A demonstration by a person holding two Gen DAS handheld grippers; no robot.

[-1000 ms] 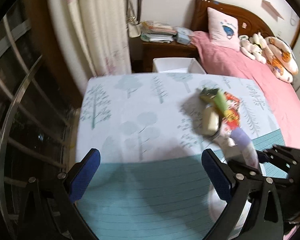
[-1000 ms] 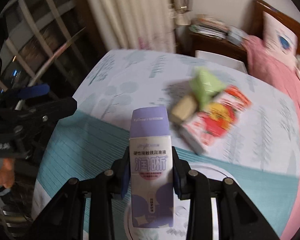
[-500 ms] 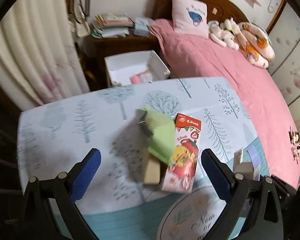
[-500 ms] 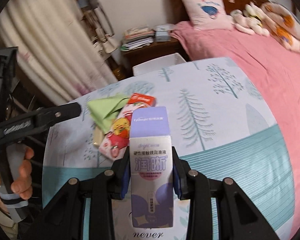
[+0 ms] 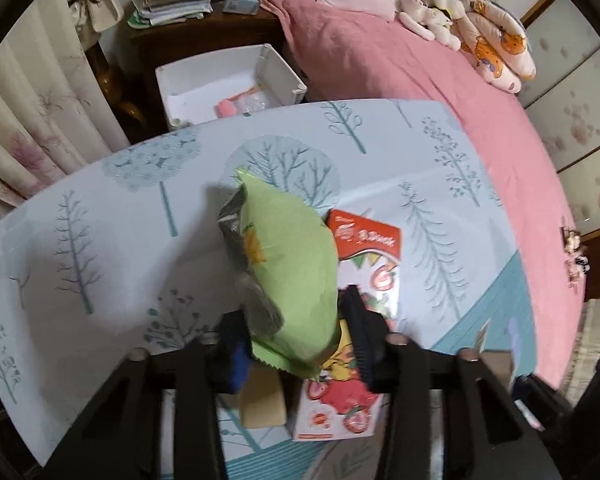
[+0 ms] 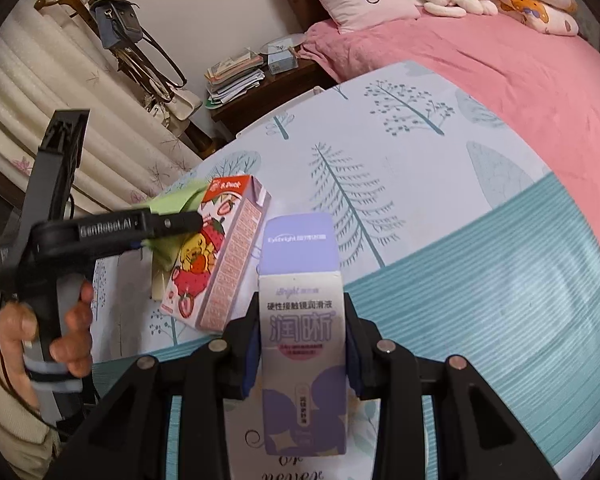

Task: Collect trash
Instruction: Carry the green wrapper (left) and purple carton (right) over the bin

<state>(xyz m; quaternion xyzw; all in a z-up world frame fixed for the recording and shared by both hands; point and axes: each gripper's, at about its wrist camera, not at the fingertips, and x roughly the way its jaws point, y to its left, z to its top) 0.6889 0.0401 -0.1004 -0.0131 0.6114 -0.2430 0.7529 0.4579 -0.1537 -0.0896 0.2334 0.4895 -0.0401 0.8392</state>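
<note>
My left gripper (image 5: 296,344) is shut on a green snack wrapper (image 5: 292,272) with a silver inside, held just above the table. Under it lie a red strawberry drink carton (image 5: 364,264) and a small beige block (image 5: 262,408). My right gripper (image 6: 302,344) is shut on a purple and white box (image 6: 302,320), held upright over the table. In the right wrist view the carton (image 6: 216,256) lies left of the box, with the wrapper (image 6: 172,204) and the left gripper behind it.
The table has a tree-print cloth (image 5: 100,240) with a teal band (image 6: 500,280). A white bin (image 5: 228,80) with some trash stands on the floor beyond the far edge, by a nightstand (image 5: 204,24). A pink bed (image 5: 420,80) lies to the right, curtains (image 5: 28,120) to the left.
My left gripper has moved forward over the pile and closed on the green wrapper. My right gripper still holds the purple box and has shifted a little.
</note>
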